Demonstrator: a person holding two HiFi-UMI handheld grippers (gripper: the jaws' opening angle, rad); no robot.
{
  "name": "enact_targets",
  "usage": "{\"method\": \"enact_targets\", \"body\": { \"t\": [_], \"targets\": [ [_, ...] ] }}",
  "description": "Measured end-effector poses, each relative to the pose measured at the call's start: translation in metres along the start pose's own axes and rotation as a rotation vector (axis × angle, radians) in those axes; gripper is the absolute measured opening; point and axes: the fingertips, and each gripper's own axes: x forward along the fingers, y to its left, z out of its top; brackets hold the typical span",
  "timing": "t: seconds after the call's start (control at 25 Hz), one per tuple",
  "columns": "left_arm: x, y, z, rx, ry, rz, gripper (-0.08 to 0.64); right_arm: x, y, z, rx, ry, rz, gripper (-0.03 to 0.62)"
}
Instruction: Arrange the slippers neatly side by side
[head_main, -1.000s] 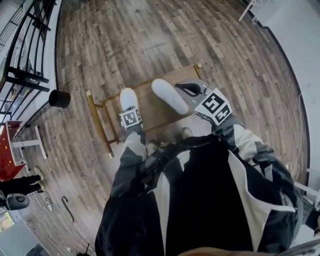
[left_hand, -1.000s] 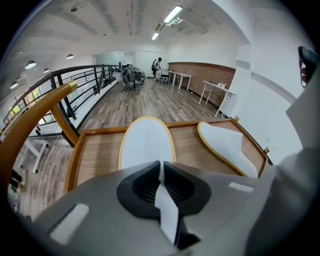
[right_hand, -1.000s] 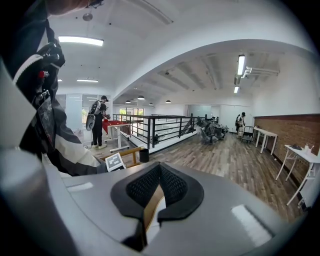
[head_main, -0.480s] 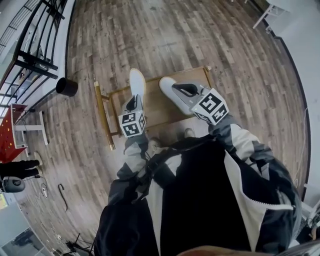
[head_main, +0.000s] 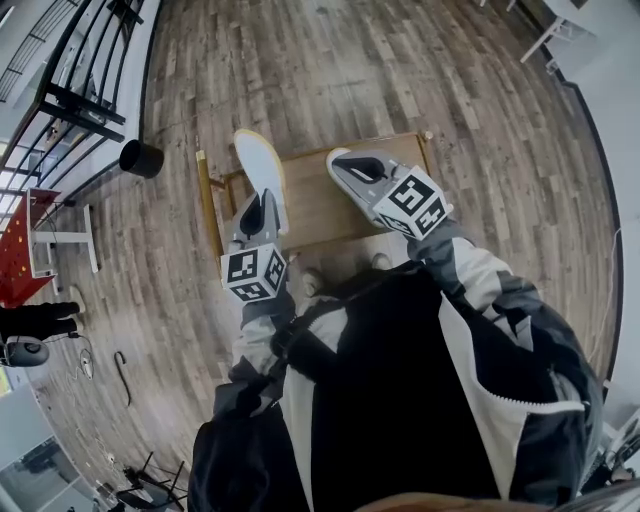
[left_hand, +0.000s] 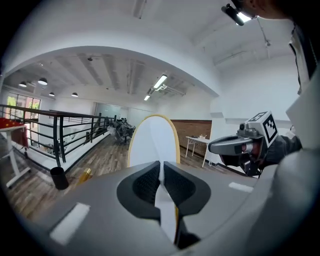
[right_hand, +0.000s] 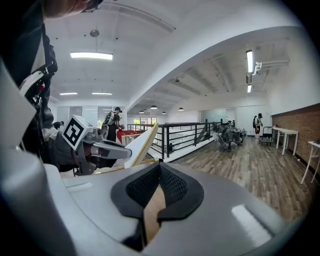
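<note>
Slippers (left_hand: 152, 145) look light and bendy, so pinch near mid-sole: your left gripper (head_main: 252, 208) is clamped on the yellow-rimmed slipper (head_main: 260, 165), up above the table's (head_main: 310, 205) left end, and your right gripper (head_main: 358, 170) is clamped on the other slipper (head_main: 337, 158) over the table's right side.

Lighting is bright and even, from long white ceiling strip lamps (right_hand: 91, 55); mild glare surrounds them. Below the lamps, the brown wood-plank floor (head_main: 330, 70) carries only soft shadows. Fisheye bending is strong, corners dark. The grey left gripper (left_hand: 160, 167) body is out of focus.
</note>
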Motion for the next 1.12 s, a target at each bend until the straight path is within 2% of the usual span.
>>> {"method": "enact_targets", "body": {
  "t": [0.16,0.4,0.52,0.68,0.84,1.12],
  "targets": [
    [-0.003,0.009,-0.006,0.000,0.015,0.018,0.026,0.007,0.004,0.001,0.002,-0.004,0.013,0.003],
    [0.001,0.045,-0.042,0.021,0.108,0.085,0.026,0.013,0.006,0.006,0.002,-0.009,0.011,0.003],
    [0.001,0.064,-0.064,-0.007,0.151,0.117,0.026,0.010,0.004,0.007,0.004,-0.015,-0.002,0.003],
    [0.004,0.091,-0.092,-0.113,0.211,0.148,0.026,0.010,0.001,0.009,0.008,-0.011,-0.022,0.003],
    [0.015,0.112,-0.121,-0.161,0.276,0.173,0.026,0.009,-0.004,0.007,0.013,-0.006,-0.042,0.003],
    [0.031,0.145,-0.187,-0.141,0.452,0.218,0.026,0.004,-0.011,0.002,0.023,0.009,-0.086,0.003]
  ]
}}
